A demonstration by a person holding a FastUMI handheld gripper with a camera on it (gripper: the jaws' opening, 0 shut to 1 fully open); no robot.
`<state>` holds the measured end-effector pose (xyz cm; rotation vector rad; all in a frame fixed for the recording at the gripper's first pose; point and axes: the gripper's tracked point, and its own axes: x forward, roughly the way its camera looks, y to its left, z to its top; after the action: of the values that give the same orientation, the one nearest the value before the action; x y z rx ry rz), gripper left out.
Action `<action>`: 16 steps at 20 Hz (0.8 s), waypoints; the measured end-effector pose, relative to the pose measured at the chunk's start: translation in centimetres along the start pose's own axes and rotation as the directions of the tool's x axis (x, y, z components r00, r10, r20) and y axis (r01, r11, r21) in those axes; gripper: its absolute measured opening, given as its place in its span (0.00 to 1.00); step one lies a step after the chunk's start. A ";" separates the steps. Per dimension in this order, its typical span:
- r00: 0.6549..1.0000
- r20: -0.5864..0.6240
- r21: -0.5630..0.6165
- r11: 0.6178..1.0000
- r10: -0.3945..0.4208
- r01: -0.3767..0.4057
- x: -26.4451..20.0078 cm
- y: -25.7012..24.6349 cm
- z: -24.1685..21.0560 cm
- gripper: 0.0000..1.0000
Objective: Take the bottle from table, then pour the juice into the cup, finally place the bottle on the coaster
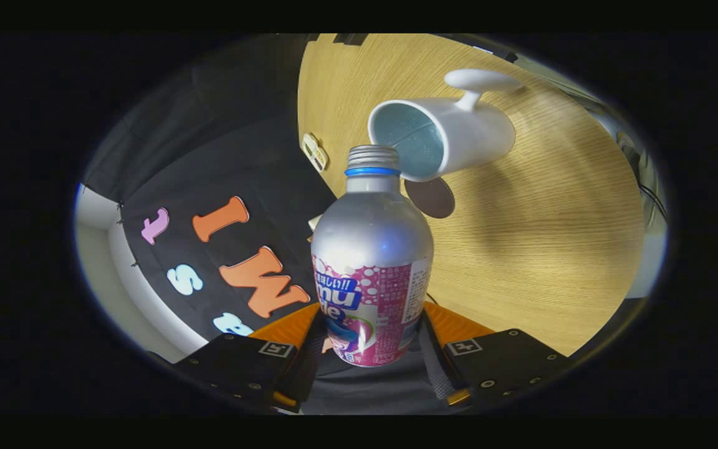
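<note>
1. Pickup looks done: bottle [371, 262] sits between the fingers of the gripper [368, 368], lifted off the table [540, 249]. The whole view is rolled hard, so the bottle is tipped well over.
2. Cap is off; bare threaded neck with a blue ring under it. The mouth sits just short of the rim of the cup [443, 134], aimed toward the opening.
3. Cup is a white mug with its handle on the far side, standing on the table. Inside looks pale and dry; no juice stream visible. I judge the pour as lined up or just starting, not finished.
4. Coaster [430, 196]: dark round disc on the table just beside the cup base, bare. Placement step is still to do.
5. Gripper: fingers closed in on the lower labelled part of the bottle, one on each side, pinching it. Gap equals the bottle's width; contact on both sides looks firm.
6. Left: finish tilt, pour, right the bottle, set it on the coaster.
7. A small pale object [314, 151] lies at the table's edge beyond the bottle; can't tell what it is.
</note>
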<state>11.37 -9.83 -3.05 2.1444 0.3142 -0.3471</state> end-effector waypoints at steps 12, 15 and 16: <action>1.000 -0.009 0.043 0.999 0.005 -0.004 -0.2 0.6 0.1 0.74; 1.000 -0.011 0.058 0.998 0.003 -0.002 -0.1 0.9 0.1 0.74; 1.000 -0.016 0.066 0.998 0.004 -0.003 0.0 1.1 0.0 0.74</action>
<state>11.74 -10.46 -2.24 2.2128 0.3115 -0.3424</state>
